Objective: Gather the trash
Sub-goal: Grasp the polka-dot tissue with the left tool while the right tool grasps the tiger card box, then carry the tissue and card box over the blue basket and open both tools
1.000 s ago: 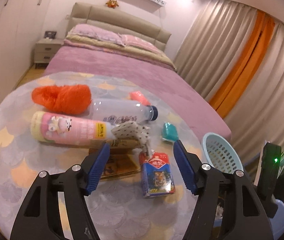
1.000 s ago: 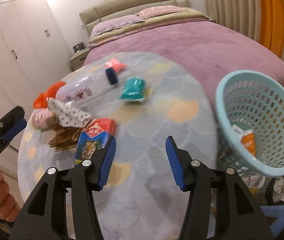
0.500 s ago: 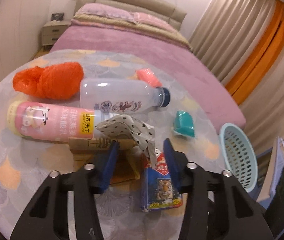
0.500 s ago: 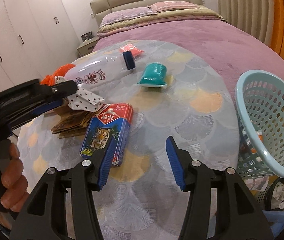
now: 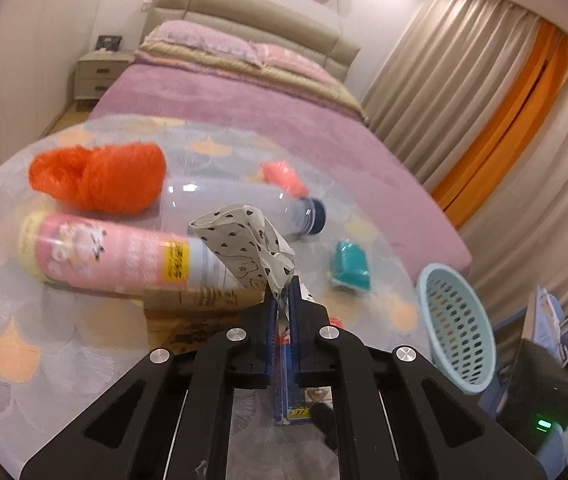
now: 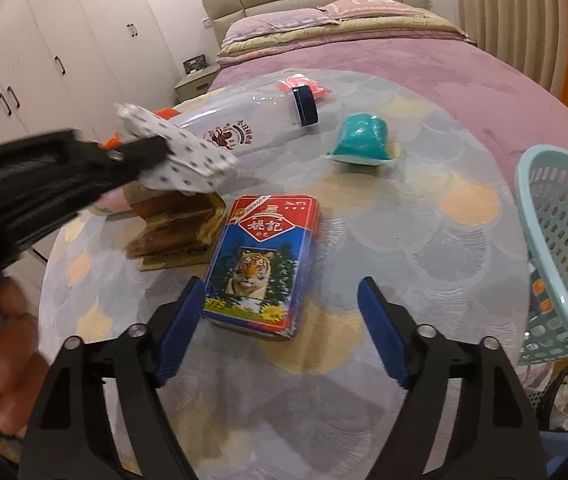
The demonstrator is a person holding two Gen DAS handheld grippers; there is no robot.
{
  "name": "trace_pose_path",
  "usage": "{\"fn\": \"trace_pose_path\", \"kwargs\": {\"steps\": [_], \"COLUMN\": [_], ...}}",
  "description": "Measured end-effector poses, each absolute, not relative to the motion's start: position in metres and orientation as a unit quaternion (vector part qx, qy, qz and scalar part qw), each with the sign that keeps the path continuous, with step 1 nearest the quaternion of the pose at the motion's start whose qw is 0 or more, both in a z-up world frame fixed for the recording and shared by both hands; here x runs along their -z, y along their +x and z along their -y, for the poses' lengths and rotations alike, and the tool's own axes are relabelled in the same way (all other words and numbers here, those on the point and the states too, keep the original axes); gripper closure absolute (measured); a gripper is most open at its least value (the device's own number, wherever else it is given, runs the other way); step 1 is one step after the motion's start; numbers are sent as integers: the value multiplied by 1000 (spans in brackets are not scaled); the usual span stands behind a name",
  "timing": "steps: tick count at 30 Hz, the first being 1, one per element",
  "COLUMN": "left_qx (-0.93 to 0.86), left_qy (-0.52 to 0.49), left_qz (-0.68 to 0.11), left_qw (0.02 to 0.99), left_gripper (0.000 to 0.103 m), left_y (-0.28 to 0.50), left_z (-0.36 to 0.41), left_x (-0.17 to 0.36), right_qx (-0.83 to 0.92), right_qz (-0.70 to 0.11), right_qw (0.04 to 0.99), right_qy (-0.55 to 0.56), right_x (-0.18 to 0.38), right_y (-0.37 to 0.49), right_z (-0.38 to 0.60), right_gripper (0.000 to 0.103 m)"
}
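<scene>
Far left I've got white wardrobe doors [image 6: 63, 52] and a bedside cabinet [image 5: 99, 74], then the purple bed [image 5: 243, 120] behind my round counter [image 5: 63, 344] with its pastel scallop cloth. On it, an orange bag [image 5: 99, 176], a pink tube [image 5: 115, 254] and a clear bottle [image 5: 239, 204] lie side by side. My left tool [image 5: 282, 300] has just clamped shut on the spotted paper wrapper [image 5: 243, 240], lifting it over the cardboard. My right tool [image 6: 279, 312] has just spread wide, jaws either side of the tiger card box [image 6: 263, 260], not touching. Teal cup [image 6: 364, 140] beyond; pale blue basket [image 6: 564, 248] off the counter's right edge, curtains [image 5: 484, 92] behind.
</scene>
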State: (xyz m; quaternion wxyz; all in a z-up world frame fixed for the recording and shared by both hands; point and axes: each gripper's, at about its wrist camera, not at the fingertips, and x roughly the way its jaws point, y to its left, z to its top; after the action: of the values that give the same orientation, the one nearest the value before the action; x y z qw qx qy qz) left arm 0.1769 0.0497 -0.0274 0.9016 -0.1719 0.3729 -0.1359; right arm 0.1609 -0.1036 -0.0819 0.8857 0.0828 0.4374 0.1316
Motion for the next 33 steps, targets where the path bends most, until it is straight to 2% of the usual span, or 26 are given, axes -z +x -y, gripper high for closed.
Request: {"fn": "trace_pose_path", "kwargs": {"steps": [8, 17, 19, 21, 33], "left_qx": [134, 142, 142, 143, 181], "left_qy": [-173, -166, -164, -163, -156], "left_qz": [-338, -328, -326, -324, -304], "left_qw": [915, 919, 920, 921, 922], "left_gripper": [99, 99, 99, 99, 99], "left_y": [157, 140, 138, 136, 128], "left_z": [-70, -83, -87, -88, -74], "left_x": [6, 5, 4, 2, -5], "right_qx": [-130, -76, -75, -74, -75], "right_qz": [-456, -447, -445, -442, -430], "right_qw": [875, 891, 892, 894, 900], "right_qy": [98, 14, 5, -9, 7], "right_x": [89, 94, 95, 95, 84], "right_y": [179, 183, 182, 179, 164], "right_z": [94, 63, 61, 60, 84], "right_gripper": [22, 23, 28, 40, 42]}}
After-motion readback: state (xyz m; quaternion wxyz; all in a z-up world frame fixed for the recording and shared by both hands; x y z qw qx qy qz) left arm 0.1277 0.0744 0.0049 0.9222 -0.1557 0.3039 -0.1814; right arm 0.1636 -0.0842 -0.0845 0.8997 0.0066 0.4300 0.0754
